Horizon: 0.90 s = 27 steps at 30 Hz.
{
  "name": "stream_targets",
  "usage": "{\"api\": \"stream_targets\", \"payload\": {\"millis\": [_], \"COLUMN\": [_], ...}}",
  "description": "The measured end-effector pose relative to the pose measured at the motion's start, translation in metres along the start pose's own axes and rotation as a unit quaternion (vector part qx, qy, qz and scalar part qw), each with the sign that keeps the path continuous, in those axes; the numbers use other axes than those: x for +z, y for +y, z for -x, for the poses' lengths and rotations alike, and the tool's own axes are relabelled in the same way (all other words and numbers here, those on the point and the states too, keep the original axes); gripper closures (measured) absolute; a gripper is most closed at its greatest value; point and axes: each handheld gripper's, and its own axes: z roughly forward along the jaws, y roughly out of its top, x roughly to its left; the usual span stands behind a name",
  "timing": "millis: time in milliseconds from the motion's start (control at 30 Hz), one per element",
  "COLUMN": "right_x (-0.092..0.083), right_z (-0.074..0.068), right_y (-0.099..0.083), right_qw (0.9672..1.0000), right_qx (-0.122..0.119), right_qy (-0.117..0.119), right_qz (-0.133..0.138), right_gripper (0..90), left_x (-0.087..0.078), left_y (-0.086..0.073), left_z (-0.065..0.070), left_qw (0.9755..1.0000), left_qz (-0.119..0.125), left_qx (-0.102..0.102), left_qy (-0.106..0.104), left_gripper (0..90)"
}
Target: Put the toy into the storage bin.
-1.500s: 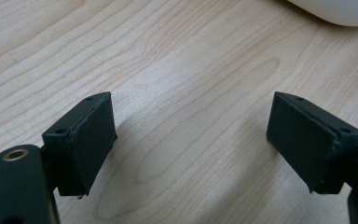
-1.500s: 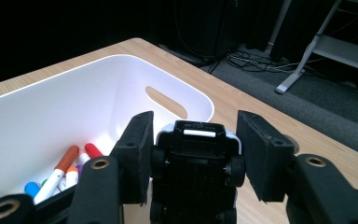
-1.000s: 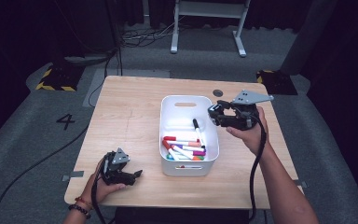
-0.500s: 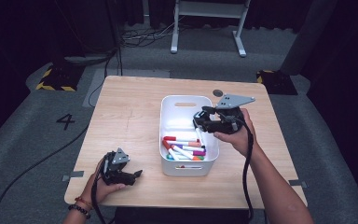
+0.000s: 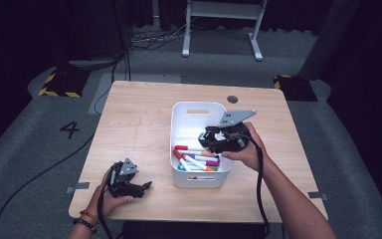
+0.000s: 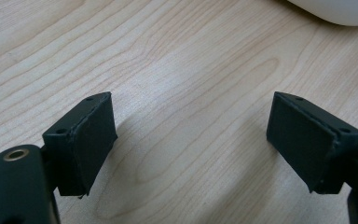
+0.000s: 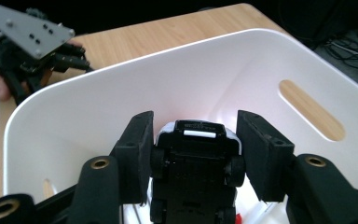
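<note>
Fingers, right [image 7: 193, 156]: I hold them clamped on a toy car [image 7: 193, 172], underside facing the camera, one pad on each flank.
Car axis: along the fingers, nose toward the far wall.
Car position: over the white bin [image 5: 197, 107], above the markers [image 5: 196, 160].
Fingers, left [image 6: 191, 140]: wide, empty, resting on the worktop [image 5: 139, 119], well apart from the bin.

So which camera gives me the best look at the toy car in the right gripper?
The right gripper view: the toy car sits close up, underside and wheels facing the camera, clamped between the right gripper's fingers above the white bin. In the high view the gripper and hand cover it. The left gripper view looks at bare table.
</note>
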Motion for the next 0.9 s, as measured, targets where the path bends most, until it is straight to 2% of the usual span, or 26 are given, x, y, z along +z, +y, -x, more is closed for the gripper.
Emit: {"api": "stream_targets", "payload": {"millis": [233,500,600,667,900], "right_x": [0.004,0.006,0.007,0.007,0.000], "right_z": [-0.002,0.001,0.002,0.003,0.007], "right_y": [-0.008,-0.018,-0.022,-0.024,-0.028], "right_qw": [0.9991,0.9952,0.9930,0.9922,0.9916], "right_qx": [-0.016,-0.029,-0.040,-0.039,-0.040], "right_qy": [0.030,0.067,0.073,0.075,0.080], "right_qz": [-0.026,-0.065,-0.083,-0.092,-0.093], "right_gripper": [48.0,48.0,47.9,47.9,47.9], "left_x": [0.000,0.000,0.000,0.000,0.000], "left_y": [0.000,0.000,0.000,0.000,0.000], "left_z": [0.000,0.000,0.000,0.000,0.000], "left_qw": [1.0000,1.0000,1.0000,1.0000,1.0000], "left_qz": [0.000,0.000,0.000,0.000,0.000], "left_qx": [0.000,0.000,0.000,0.000,0.000], "left_qy": [0.000,0.000,0.000,0.000,0.001], "left_gripper": [15.8,15.8,15.8,15.8,15.8]}}
